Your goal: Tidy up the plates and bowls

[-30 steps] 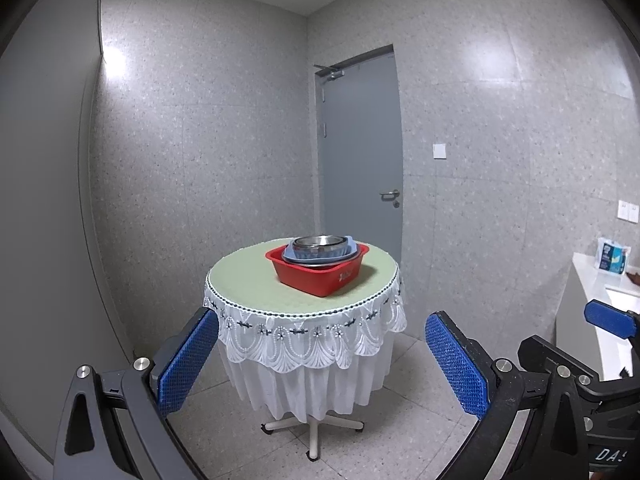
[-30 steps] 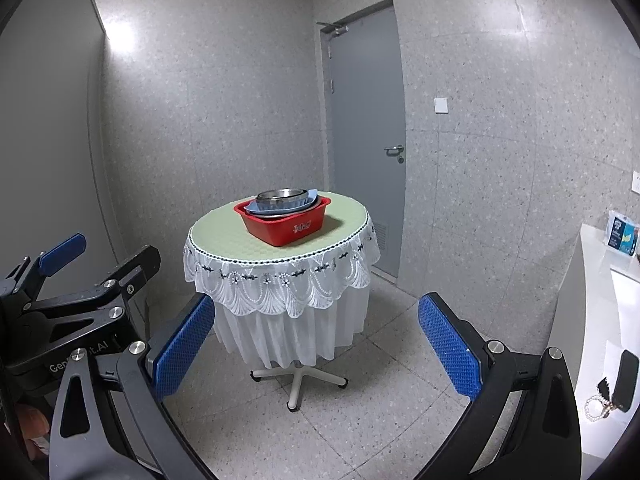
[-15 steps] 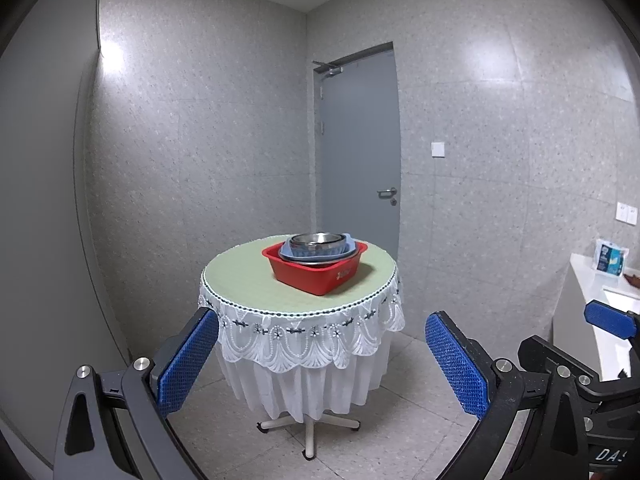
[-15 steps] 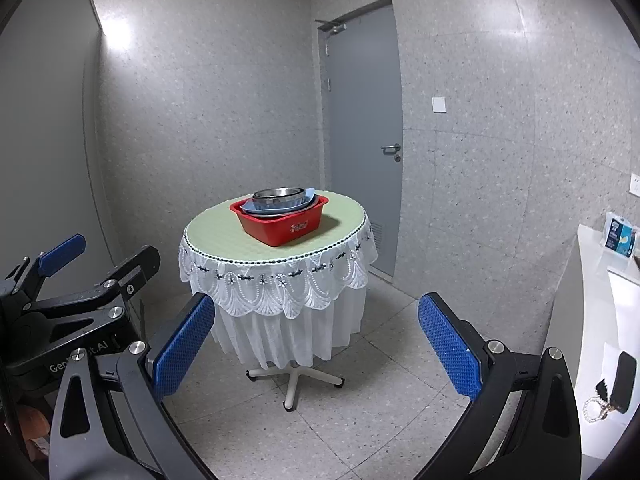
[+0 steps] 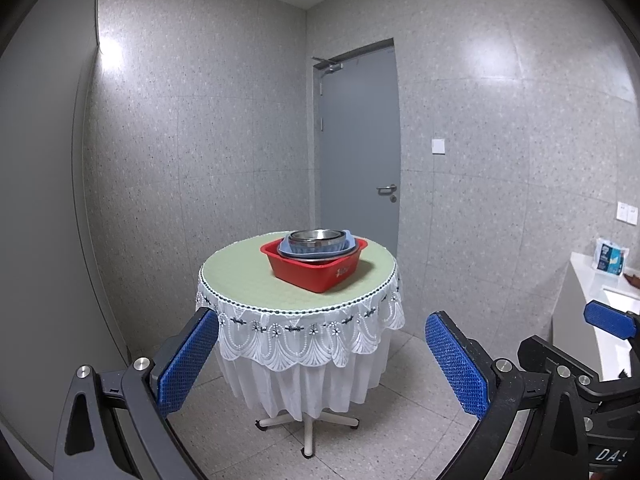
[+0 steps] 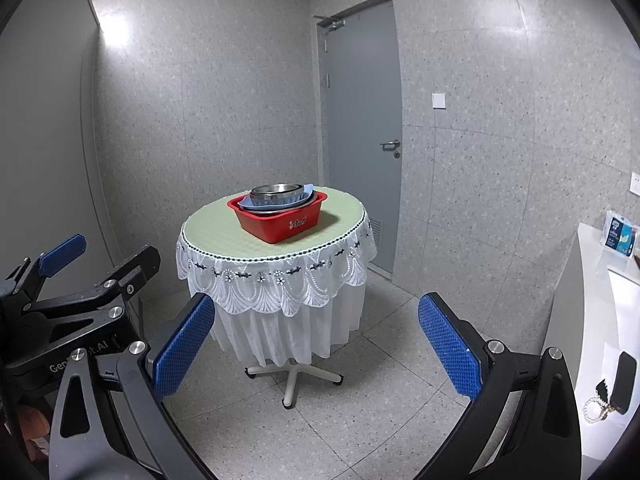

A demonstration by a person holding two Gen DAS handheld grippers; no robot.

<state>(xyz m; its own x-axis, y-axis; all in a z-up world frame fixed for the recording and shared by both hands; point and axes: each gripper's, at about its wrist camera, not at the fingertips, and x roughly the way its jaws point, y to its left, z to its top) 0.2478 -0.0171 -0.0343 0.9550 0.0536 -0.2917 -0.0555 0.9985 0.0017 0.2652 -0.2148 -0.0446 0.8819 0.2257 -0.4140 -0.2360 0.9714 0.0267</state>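
Observation:
A red plastic tub (image 5: 316,267) (image 6: 280,222) sits on a round table (image 5: 244,272) (image 6: 208,236) with a green top and white lace skirt. Stacked in the tub are a blue plate and steel bowls (image 5: 318,240) (image 6: 278,194). My left gripper (image 5: 320,356) is open and empty, well short of the table. My right gripper (image 6: 316,344) is open and empty, also well short of it. The left gripper also shows at the left edge of the right wrist view (image 6: 64,280).
A grey door (image 5: 360,148) (image 6: 360,120) stands behind the table. A white counter (image 5: 588,292) (image 6: 592,280) at the right holds a tissue pack (image 5: 610,259), a dark phone and a bead string (image 6: 618,384). The table stands on a star foot (image 6: 292,376) on tiled floor.
Both views have shifted slightly: the table sits a little further left and higher in each frame. Both grippers stay open and empty.

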